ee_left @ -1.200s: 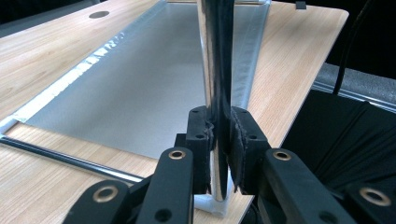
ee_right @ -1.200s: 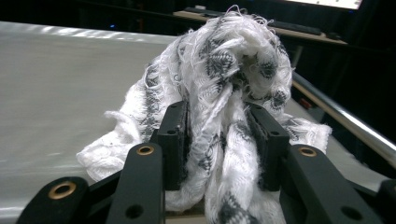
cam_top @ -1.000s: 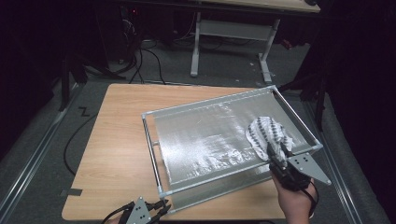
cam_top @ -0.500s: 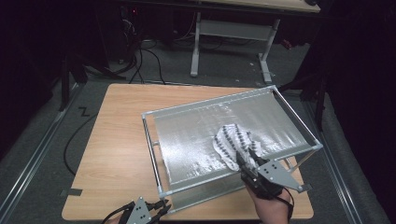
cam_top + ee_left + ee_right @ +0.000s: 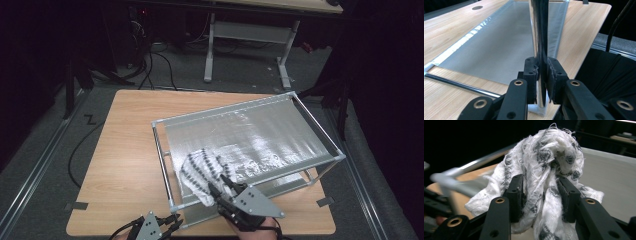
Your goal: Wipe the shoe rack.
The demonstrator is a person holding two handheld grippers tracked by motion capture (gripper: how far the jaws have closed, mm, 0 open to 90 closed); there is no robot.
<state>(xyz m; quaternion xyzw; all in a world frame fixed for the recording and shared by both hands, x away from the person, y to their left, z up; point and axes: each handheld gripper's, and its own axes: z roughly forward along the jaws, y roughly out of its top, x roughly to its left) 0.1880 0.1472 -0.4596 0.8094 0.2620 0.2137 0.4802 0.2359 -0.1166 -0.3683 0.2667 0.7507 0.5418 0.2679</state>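
A metal-tube frame (image 5: 230,112) holding a sloping silver sheet (image 5: 265,132) stands on the wooden table (image 5: 125,145). My right gripper (image 5: 221,186) is shut on a bunched white cloth with grey marks (image 5: 199,170), which rests on the sheet's near left part. Its jaws have just been opening a little, and the cloth (image 5: 549,150) is still wedged between the pads of this right gripper (image 5: 541,187). My left gripper (image 5: 174,219) at the table's front edge is shut on the frame's near corner post (image 5: 538,30), seen close up between the left gripper's (image 5: 541,71) jaws.
Bare wood lies to the left of the frame. Beyond the table stand a white desk's legs (image 5: 211,50) and loose cables (image 5: 150,60) on the grey floor. A floor rail (image 5: 35,175) runs along the left.
My right gripper has slid the cloth across the sheet from its right end toward its near left corner. The left gripper and the frame have stayed where they were.
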